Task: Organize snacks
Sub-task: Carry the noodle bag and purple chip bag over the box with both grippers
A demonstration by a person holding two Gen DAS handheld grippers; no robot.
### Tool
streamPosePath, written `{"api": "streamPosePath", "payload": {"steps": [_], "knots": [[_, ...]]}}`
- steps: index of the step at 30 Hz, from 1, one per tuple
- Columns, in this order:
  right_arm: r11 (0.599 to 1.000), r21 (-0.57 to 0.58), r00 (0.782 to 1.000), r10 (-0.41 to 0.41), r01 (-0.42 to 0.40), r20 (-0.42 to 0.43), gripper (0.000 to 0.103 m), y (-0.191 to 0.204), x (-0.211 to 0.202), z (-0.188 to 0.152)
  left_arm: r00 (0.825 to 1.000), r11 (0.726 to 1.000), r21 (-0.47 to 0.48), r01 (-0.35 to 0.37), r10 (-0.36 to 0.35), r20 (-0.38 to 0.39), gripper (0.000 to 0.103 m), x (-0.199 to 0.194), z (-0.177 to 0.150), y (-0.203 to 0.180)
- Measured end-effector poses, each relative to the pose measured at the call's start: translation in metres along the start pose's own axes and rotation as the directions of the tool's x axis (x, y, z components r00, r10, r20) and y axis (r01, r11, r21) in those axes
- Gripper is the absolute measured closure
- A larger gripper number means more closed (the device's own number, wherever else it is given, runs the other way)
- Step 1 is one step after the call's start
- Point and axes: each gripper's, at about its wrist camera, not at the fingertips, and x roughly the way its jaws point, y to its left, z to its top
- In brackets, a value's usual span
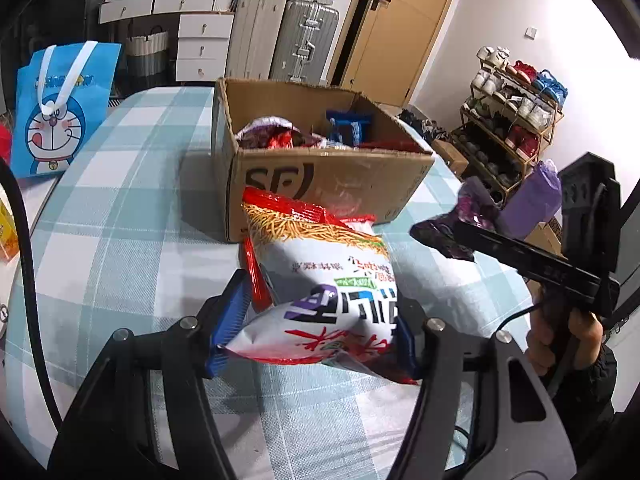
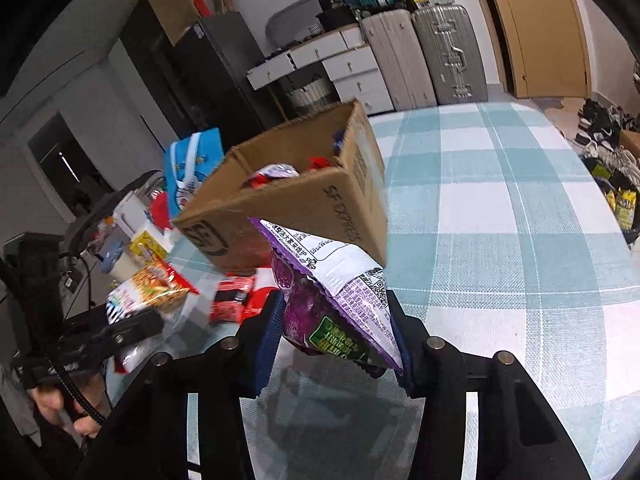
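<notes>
On the bed, the blue-and-white checked bedspread (image 1: 120, 184) carries an open cardboard box (image 1: 332, 184) with "SF" printed on its near wall; it stands upright and several snack packs already lie inside it, red and white ones plus something blue (image 1: 350, 126) at the back. Left of the box, off the bedspread's edge, a blue cartoon-cat bag (image 1: 60, 112) stands upright. Left gripper (image 1: 312, 328) is clamped on a puffy white-and-red noodle-snack bag (image 1: 324, 280), blue pads pressing both sides of its lower end, the bag's top edge pointing toward the box front and overlapping it in view; bag looks lifted off the cloth. Right gripper (image 2: 336, 332) is clenched on a smaller purple snack pouch (image 2: 340, 296), pinched near its lower end, held in front of the box's near corner, clear of the bedspread. In the right wrist view more packets lie on the cloth just beside the box's base: a red-and-black packet (image 2: 230, 296) and a red-and-white one next to it. A hand (image 1: 564, 344) grips the right gripper's handle, seen from the left wrist view
</notes>
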Motion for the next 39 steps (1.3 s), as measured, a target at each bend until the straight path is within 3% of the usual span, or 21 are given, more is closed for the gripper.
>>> {"api": "streamPosePath", "payload": {"steps": [15, 26, 39], "knots": [[0.998, -0.047, 0.994, 0.039, -0.034, 0.104, 0.054, 0.038, -0.054, 0.029, 0.996, 1.000, 0.003, 0.002, -0.002, 0.087, 0.042, -0.031, 0.035, -0.004], [0.998, -0.035, 0.990, 0.057, -0.053, 0.128, 0.054, 0.051, -0.040, 0.056, 0.993, 1.000, 0.015, 0.006, -0.007, 0.114, 0.042, -0.026, 0.068, -0.012], [0.999, -0.031, 0.990, 0.041, -0.037, 0.137, 0.054, 0.053, -0.016, 0.093, 0.995, 1.000, 0.002, -0.017, 0.017, 0.099, 0.042, 0.010, 0.111, 0.000]]}}
